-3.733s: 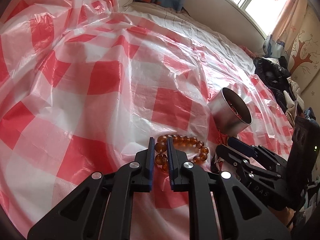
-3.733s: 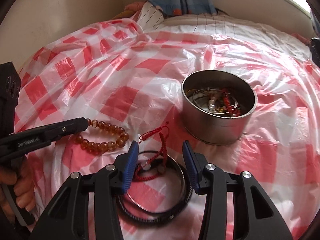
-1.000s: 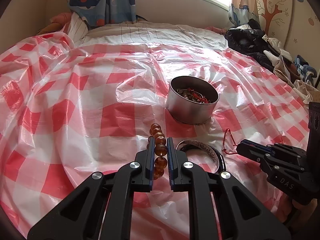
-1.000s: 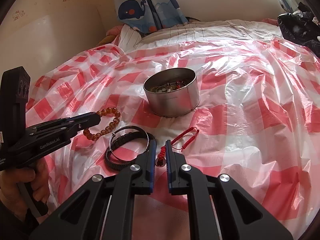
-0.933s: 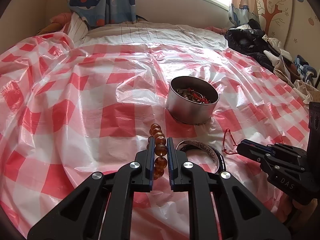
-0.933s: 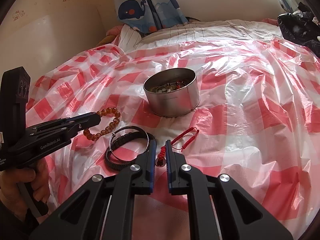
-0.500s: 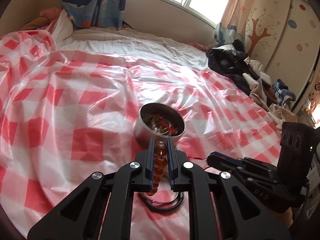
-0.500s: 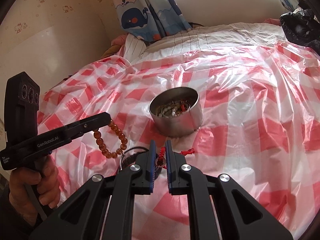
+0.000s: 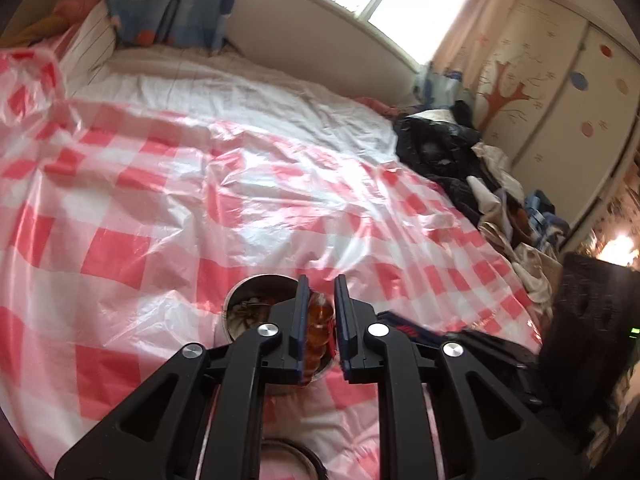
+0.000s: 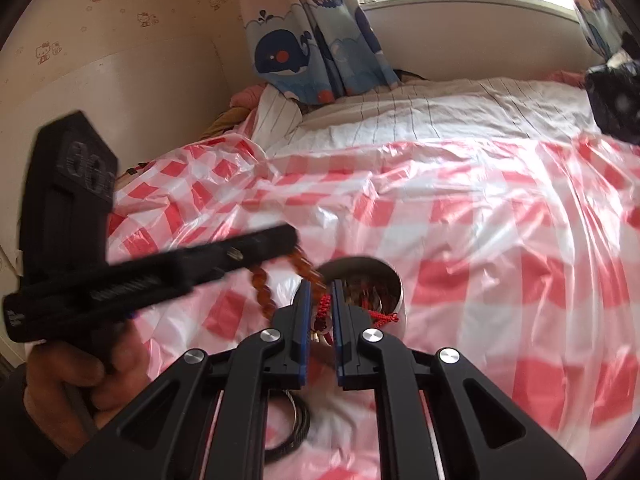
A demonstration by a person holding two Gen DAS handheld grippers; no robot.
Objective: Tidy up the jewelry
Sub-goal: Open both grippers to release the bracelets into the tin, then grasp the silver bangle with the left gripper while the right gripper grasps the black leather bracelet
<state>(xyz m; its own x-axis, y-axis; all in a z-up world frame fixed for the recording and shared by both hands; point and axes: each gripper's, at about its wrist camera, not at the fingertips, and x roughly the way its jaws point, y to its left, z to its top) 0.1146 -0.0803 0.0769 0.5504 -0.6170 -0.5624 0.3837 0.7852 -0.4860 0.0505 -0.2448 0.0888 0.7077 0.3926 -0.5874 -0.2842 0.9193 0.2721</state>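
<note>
My left gripper (image 9: 319,300) is shut on an amber bead bracelet (image 9: 319,320) and holds it in the air over the round metal tin (image 9: 256,304); the bracelet hangs from it in the right wrist view (image 10: 262,286). My right gripper (image 10: 320,298) is shut on a red cord bracelet (image 10: 325,308), lifted just in front of the tin (image 10: 394,286), which holds several pieces of jewelry. Dark and silver bangles (image 10: 298,420) lie on the plastic sheet below my grippers.
A red-and-white checked plastic sheet (image 9: 160,208) covers the bed. A pile of dark clothes (image 9: 448,152) lies along the right edge. A whale-print curtain (image 10: 312,40) and a striped pillow (image 10: 280,112) are at the head of the bed.
Both grippers have risen off the sheet with their bracelets and moved towards the tin. The amber bracelet now hangs free of the bed.
</note>
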